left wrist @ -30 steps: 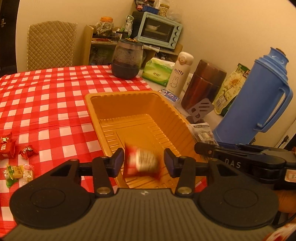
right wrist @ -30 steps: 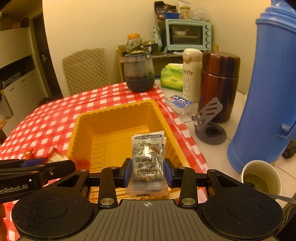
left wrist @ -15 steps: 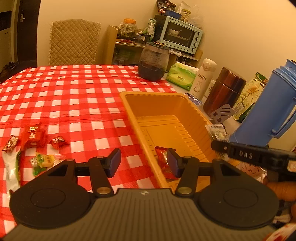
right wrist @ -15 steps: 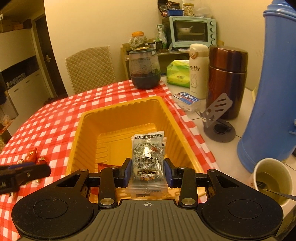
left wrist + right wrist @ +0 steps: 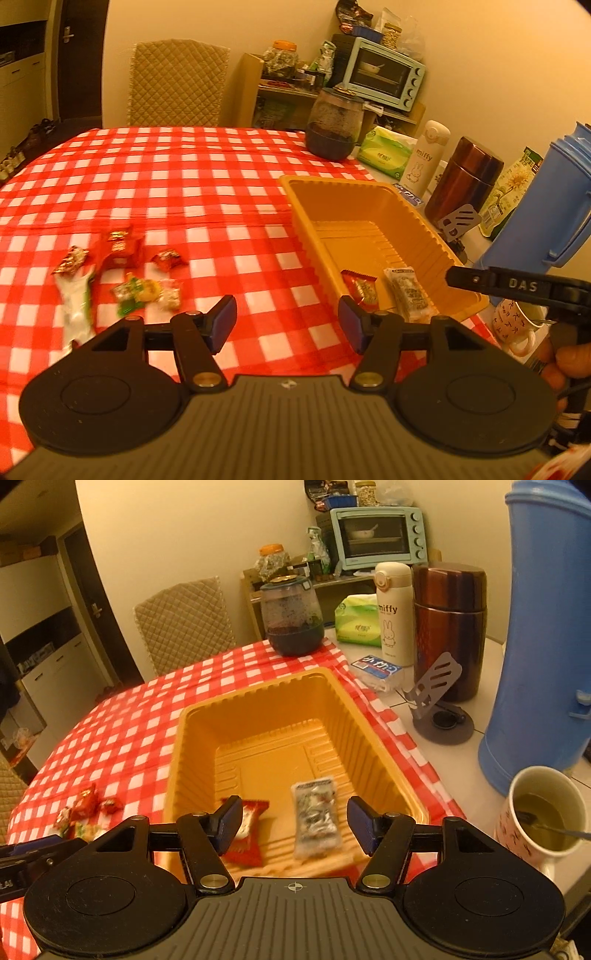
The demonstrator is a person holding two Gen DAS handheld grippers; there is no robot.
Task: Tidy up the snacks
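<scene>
An orange plastic tray (image 5: 325, 192) (image 5: 258, 694) sits on the red checked tablecloth. In its near end lie a red snack packet (image 5: 362, 290) (image 5: 247, 834) and a grey-white packet (image 5: 408, 291) (image 5: 316, 816). My left gripper (image 5: 288, 326) is open and empty above the cloth, left of the tray. My right gripper (image 5: 291, 821) is open and empty above the tray's near end; it shows from the side in the left wrist view (image 5: 509, 286). Several loose snacks (image 5: 122, 247) (image 5: 85, 805) lie on the cloth to the left.
Right of the tray stand a blue thermos jug (image 5: 543, 635), a brown flask (image 5: 448, 627), a white miffy bottle (image 5: 393, 613), a phone stand (image 5: 439, 690) and a cup of tea (image 5: 539, 812). A dark jar (image 5: 334, 125) stands behind the tray.
The red packet dropped from my left gripper into the tray, and that gripper swung left toward the loose snacks. My right gripper opened and the grey-white packet fell into the tray.
</scene>
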